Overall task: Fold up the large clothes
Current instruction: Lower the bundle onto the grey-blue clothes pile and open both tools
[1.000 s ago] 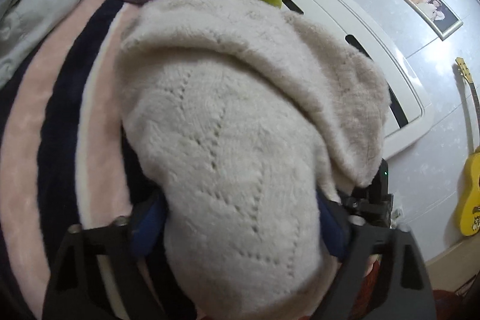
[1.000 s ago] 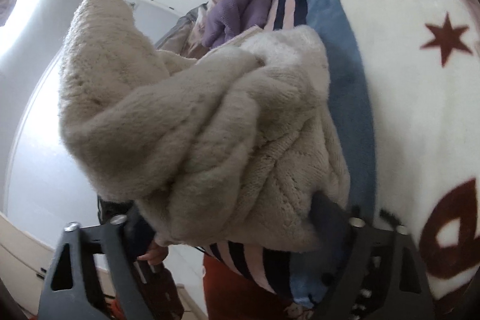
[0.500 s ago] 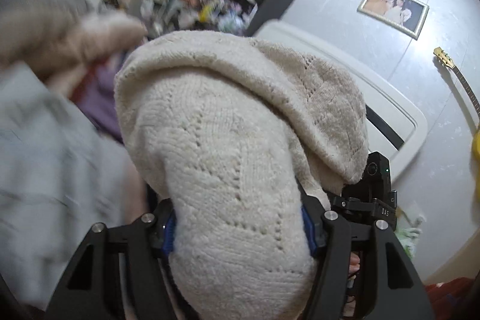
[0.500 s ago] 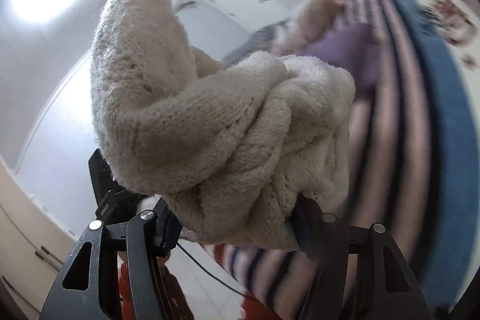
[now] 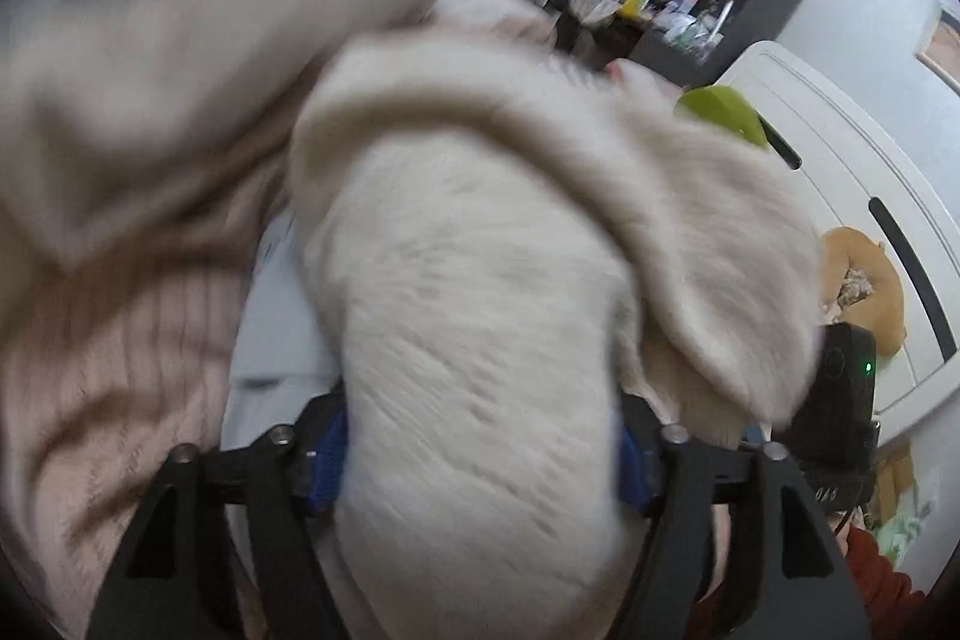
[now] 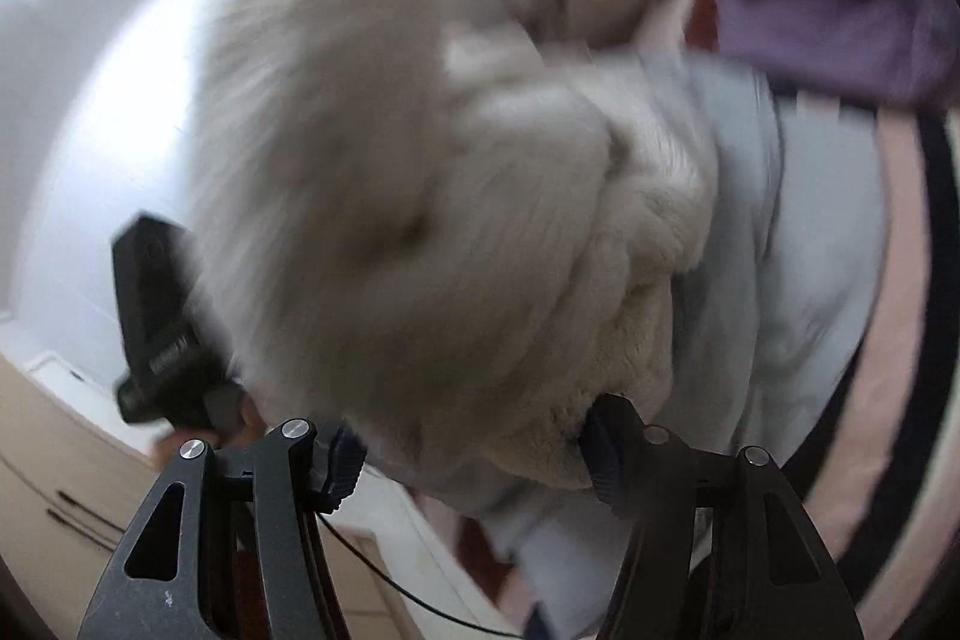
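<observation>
The left gripper [image 5: 480, 454] and right gripper [image 6: 474, 436] each clamp a thick bunch of the cream sweater [image 5: 498, 292] – likely carrying it bundled – raised above a heap of other clothes [image 5: 120, 280] on the striped blanket [image 6: 900, 232].

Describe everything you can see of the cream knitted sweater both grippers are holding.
The cream knitted sweater is thick, fuzzy knitwear, bunched into rounded folds and blurred by motion, so its full shape is hidden. The left gripper is shut on one bundled part, blue pads pressing both sides; the right gripper is shut on another part. It hangs lifted between them, in front of a pale blue garment and near a pink ribbed knit.
</observation>
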